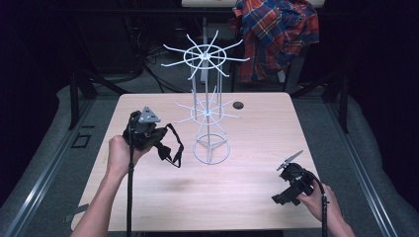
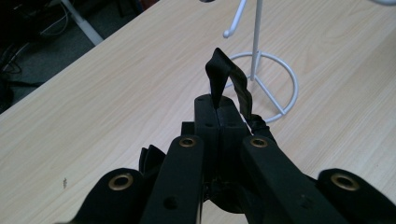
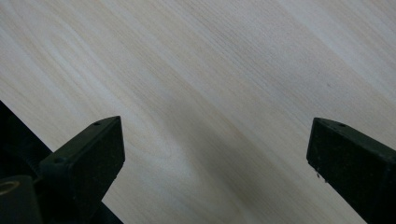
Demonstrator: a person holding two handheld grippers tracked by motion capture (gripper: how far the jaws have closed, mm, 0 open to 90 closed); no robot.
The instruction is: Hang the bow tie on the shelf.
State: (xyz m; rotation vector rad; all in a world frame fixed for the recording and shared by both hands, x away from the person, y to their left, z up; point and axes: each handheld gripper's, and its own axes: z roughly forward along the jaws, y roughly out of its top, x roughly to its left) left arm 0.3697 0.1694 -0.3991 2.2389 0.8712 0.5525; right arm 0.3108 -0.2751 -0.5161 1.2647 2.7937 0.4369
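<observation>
Left tongs (image 2: 218, 109) clenched on black strap (image 2: 223, 70) beside white wire rack (image 1: 210, 106) | right tongs (image 3: 215, 168) released, near bench (image 1: 257, 197) front-right edge | open wood between

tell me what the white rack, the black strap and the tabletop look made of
White rack: thin bent wire, probably metal with a white coating; smooth rods and a ring base. Black strap: flat, limp webbing, likely woven fabric, pinched in the left gripper. Tabletop: pale wood-grain surface, possibly laminate; matte.
</observation>
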